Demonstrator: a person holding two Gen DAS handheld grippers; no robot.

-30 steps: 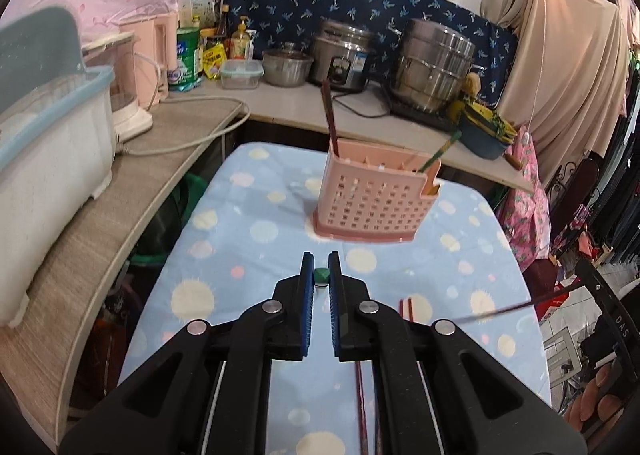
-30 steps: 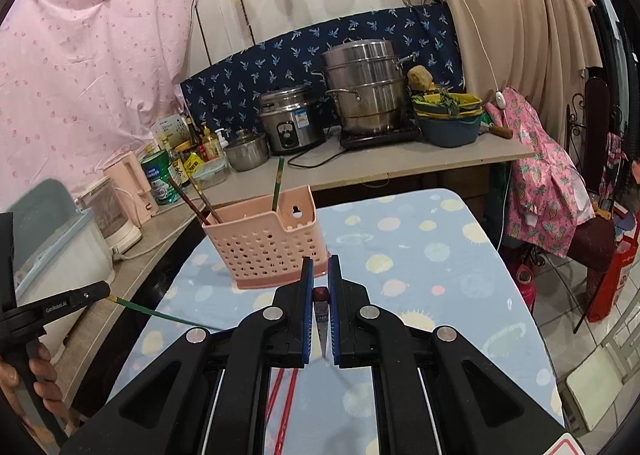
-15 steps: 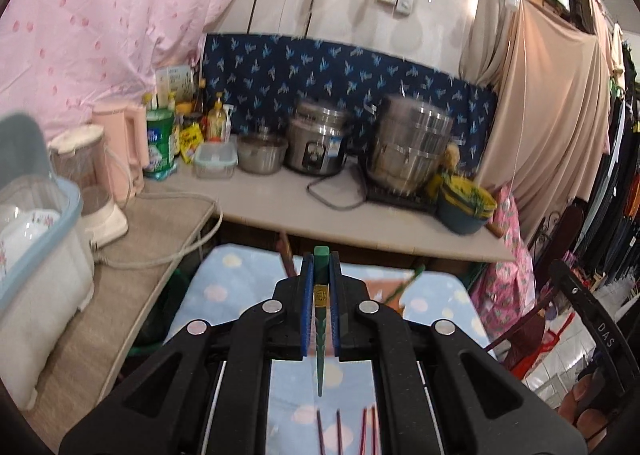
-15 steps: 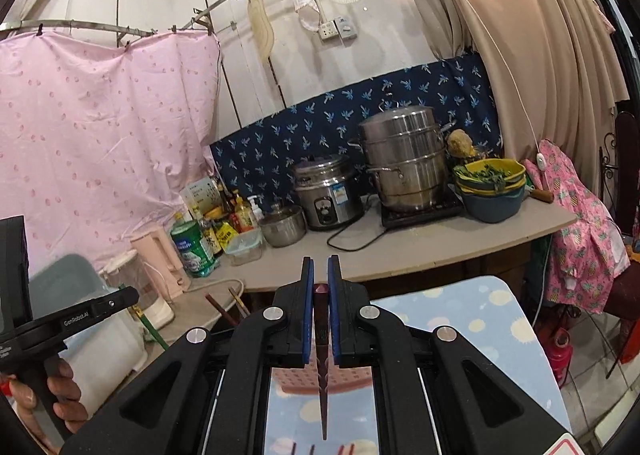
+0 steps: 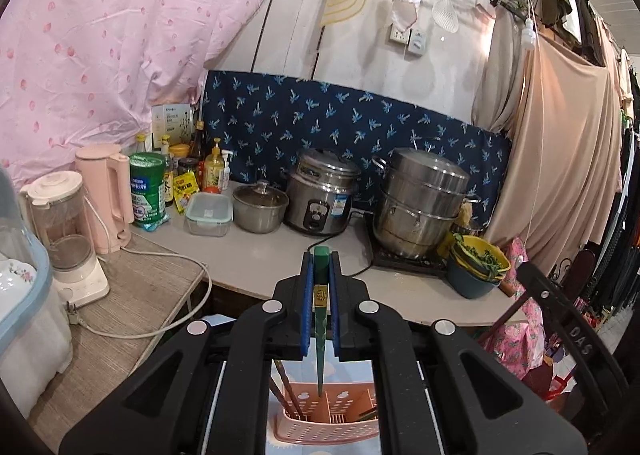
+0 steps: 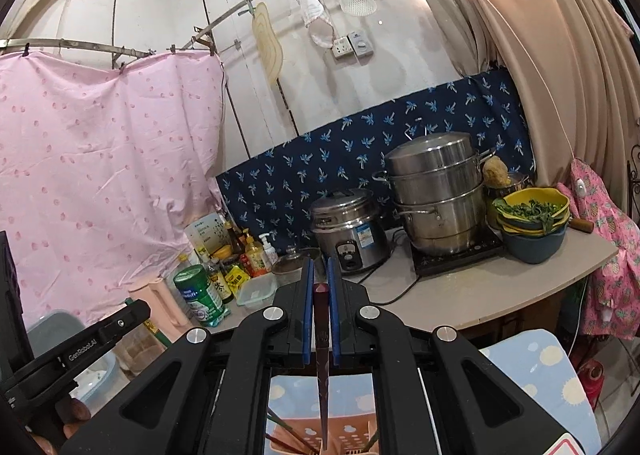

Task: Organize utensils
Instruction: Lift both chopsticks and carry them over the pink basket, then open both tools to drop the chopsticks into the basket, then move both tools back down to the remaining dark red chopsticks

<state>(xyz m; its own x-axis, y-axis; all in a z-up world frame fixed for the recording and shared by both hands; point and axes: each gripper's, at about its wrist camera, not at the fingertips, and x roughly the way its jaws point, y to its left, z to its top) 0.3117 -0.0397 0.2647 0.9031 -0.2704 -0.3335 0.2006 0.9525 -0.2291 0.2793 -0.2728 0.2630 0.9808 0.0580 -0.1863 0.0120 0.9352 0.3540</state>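
My left gripper is shut on a green chopstick that hangs tip down over the pink perforated utensil basket. My right gripper is shut on a dark red chopstick that points down into the same basket. Several chopsticks stand in the basket in both views. The left gripper also shows at the left edge of the right wrist view. The basket sits on a blue spotted cloth.
A counter behind holds a rice cooker, a steel steamer pot, a small pot, a food box, bottles, a pink kettle and a blender. Stacked bowls of greens sit at the right. A dish bin stands left.
Both grippers have lifted and tipped up from the cloth, each with a chopstick, and now hold them tip down over the basket. The view has swung from the table to the wall.
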